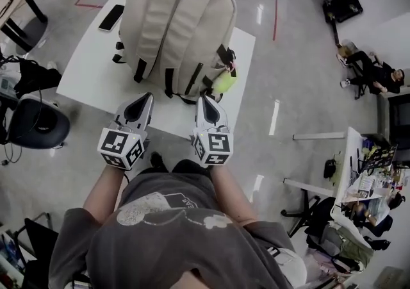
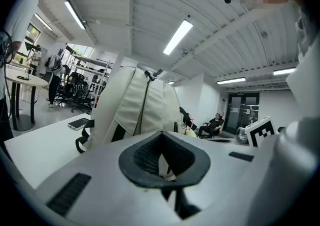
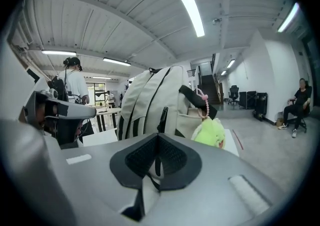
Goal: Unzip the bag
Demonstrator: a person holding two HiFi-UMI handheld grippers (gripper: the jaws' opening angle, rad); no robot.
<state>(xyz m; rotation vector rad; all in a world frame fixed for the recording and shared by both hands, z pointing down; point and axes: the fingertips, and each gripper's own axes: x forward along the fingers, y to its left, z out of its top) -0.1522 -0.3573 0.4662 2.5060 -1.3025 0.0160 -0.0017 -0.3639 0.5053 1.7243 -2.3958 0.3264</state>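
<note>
Both of your claws are pressed together and pinch nothing. Your left claw [image 1: 147, 97] [image 2: 162, 162] and your right claw [image 1: 206, 99] [image 3: 156, 162] hover side by side over the near edge of the white counter [image 1: 90, 70], tips pointing away from you and apart from each other.

The beige backpack [image 1: 173, 25] [image 2: 135, 104] [image 3: 150, 99] stands upright on the counter straight ahead of both claws, near their tips, but neither one touches it. Its strap side faces you, so the padded shoulder straps and black webbing ends are what the claws look at. From your left claw the bag sits dead ahead and a little left. From your right claw it fills the middle, with one black strap end hanging just beyond the tips.

A lime-green plush toy [image 1: 224, 81] [image 3: 210, 132] hangs on a pink bead chain [image 3: 204, 100] at the bag's lower corner, just ahead and to the right of your right claw. A dark phone [image 1: 111, 17] [image 2: 78, 123] lies flat on the counter far ahead and left of your left claw, beside the bag.

From these angles I cannot make out the zipper pull.
</note>
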